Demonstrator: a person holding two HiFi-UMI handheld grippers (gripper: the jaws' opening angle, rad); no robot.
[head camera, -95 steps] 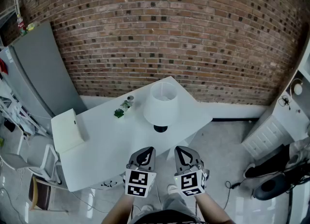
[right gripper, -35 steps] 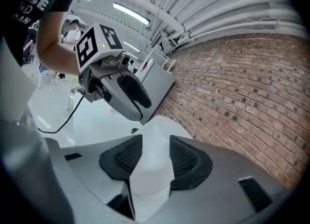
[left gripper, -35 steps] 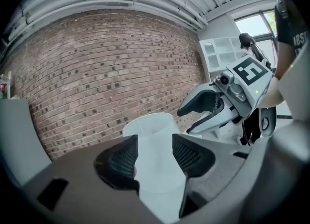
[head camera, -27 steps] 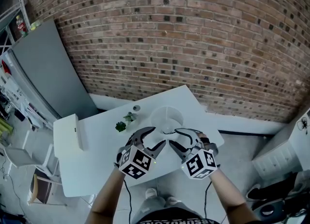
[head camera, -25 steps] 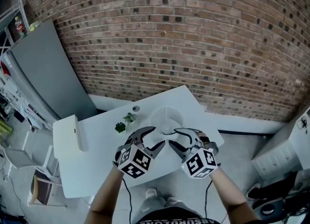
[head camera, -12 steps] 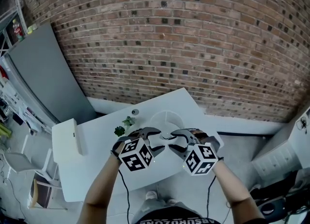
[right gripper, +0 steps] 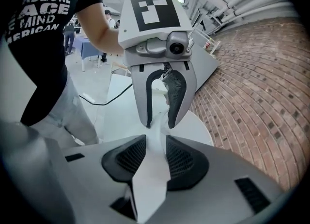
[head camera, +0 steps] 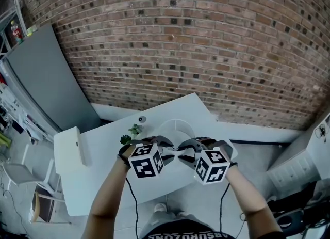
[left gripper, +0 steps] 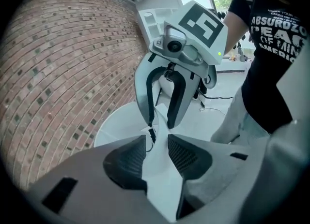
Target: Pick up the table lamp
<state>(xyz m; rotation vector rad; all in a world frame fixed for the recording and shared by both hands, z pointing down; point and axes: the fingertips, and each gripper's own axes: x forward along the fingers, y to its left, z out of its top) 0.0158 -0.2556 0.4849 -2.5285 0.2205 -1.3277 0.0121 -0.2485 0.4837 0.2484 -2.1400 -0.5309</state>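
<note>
The table lamp's white shade point(head camera: 175, 128) stands on the white table point(head camera: 103, 181); its base is hidden under my hands. Both grippers meet at the shade's near rim and face each other. The left gripper point(head camera: 167, 148) has a strip of the white shade point(left gripper: 157, 170) between its jaws, which are closing. The right gripper point(head camera: 184, 150) straddles the same white wall point(right gripper: 154, 170), and its jaws are closing too. I cannot see either pair of pads pressing on the shade. Each gripper view shows the other gripper opposite: the right gripper point(left gripper: 160, 121) and the left gripper point(right gripper: 159, 121).
A white box point(head camera: 72, 145) lies at the table's left end. A small green plant point(head camera: 126, 139) and a small round object point(head camera: 141, 120) sit left of the lamp. A brick wall point(head camera: 206, 52) runs behind; a grey panel point(head camera: 46, 78) leans at left.
Both grippers have rolled so their marker cubes face up more, drawn closer together at the shade's near rim, and their jaws have narrowed around it.
</note>
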